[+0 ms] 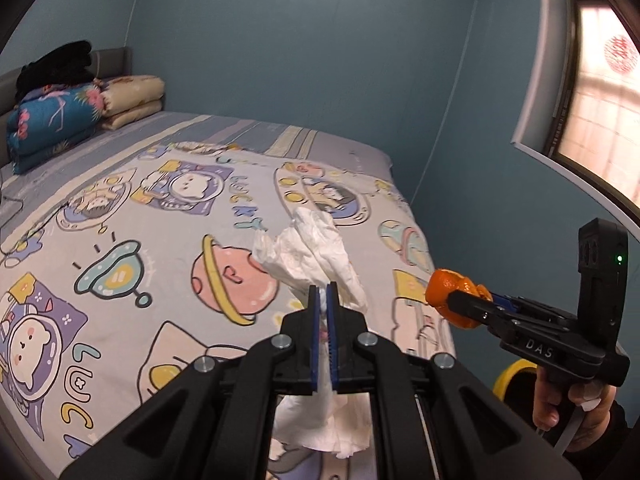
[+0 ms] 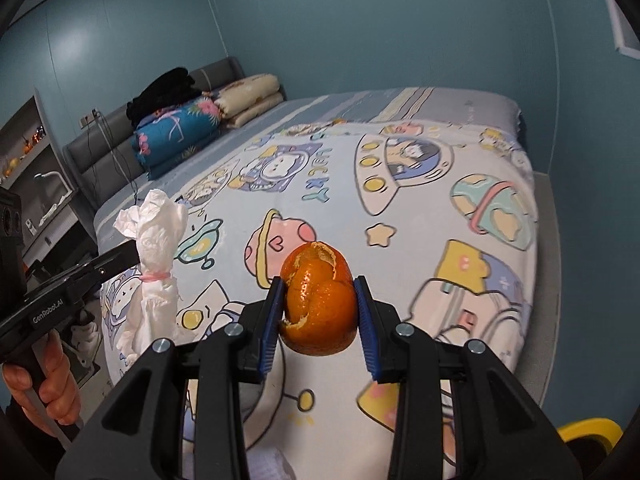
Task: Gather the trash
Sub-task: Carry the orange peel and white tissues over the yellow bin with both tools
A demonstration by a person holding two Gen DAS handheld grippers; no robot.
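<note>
My left gripper [image 1: 323, 292] is shut on a crumpled white tissue [image 1: 308, 256], which sticks up past the fingertips and hangs below them, held above the cartoon-print bed [image 1: 168, 216]. From the right wrist view the same tissue [image 2: 158, 240] shows at the left, pinched by the left gripper [image 2: 134, 254]. My right gripper [image 2: 320, 284] is shut on an orange peel [image 2: 318, 300], its blue pads pressing both sides. In the left wrist view the orange peel [image 1: 448, 288] sits at the tip of the right gripper [image 1: 454, 300], lifted beside the bed's right edge.
Folded quilts [image 1: 60, 120] and dark clothing [image 1: 56, 68] lie at the headboard end. A blue wall [image 1: 320, 60] runs behind the bed, with a window [image 1: 600, 120] at right. A yellow object [image 2: 588, 436] sits low beside the bed. Shelves [image 2: 28, 160] stand at far left.
</note>
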